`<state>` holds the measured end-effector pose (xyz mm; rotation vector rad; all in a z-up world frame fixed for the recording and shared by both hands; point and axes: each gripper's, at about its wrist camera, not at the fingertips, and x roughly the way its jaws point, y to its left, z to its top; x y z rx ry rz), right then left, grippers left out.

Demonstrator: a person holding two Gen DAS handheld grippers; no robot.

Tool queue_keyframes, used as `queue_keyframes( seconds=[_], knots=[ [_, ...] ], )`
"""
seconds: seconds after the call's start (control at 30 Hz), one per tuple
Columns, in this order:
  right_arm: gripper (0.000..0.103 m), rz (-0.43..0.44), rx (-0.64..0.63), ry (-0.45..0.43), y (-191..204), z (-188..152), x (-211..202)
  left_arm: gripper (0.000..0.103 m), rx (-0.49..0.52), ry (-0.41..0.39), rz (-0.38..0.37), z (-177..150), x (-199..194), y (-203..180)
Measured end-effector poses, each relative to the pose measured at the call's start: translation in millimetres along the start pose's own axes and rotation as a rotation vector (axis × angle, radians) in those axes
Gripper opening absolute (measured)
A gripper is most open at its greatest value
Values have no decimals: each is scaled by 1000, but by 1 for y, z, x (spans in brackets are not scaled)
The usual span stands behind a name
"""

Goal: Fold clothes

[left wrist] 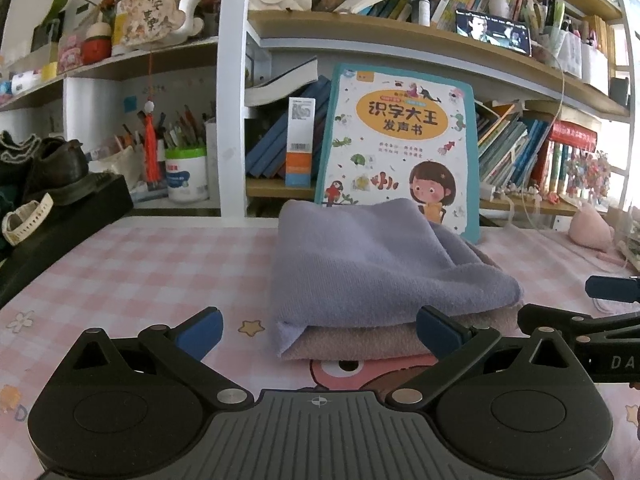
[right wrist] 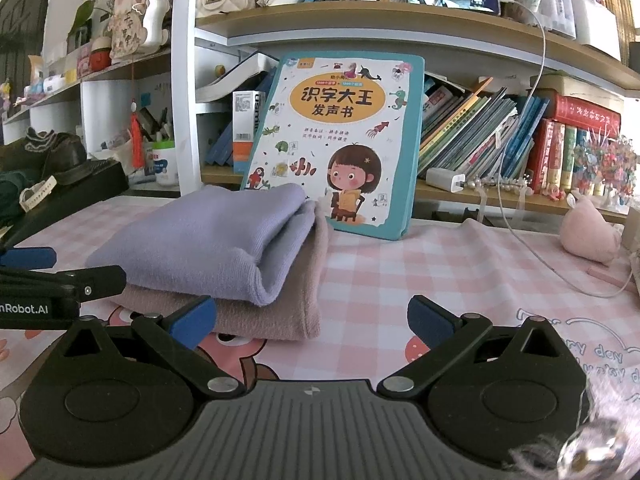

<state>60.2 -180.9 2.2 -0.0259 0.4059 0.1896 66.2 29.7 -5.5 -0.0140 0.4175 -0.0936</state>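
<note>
lying folded, lilac cloth (left wrist: 360,264) stacked on dusty-pink cloth (left wrist: 352,340), left hand-held gripper (left wrist: 318,334) and right hand-held gripper (right wrist: 312,320) both spread, empty

Purple garment (left wrist: 372,264): soft knit, lilac, folded into a thick rectangle; rounded fold facing the near edge of the table, lying flat on top of the pink one.
Pink garment (right wrist: 276,312): dusty pink, folded flat, bottom of the 2-piece stack; its near and right edges stick out from under the purple.
Stack position: mid-table, nearer the far edge.
</note>
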Motion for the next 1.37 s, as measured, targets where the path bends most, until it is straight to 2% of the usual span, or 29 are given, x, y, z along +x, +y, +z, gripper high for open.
queue_keyframes(
  seconds=[0.8, 1.37],
  knots=[
    [103, -1, -8, 14, -1, 0, 5, 103, -5, 3, -7, 0, 0, 1],
    [103, 1, -11, 33, 0, 0, 8, 103, 21, 8, 20, 0, 2, -4]
  ],
)
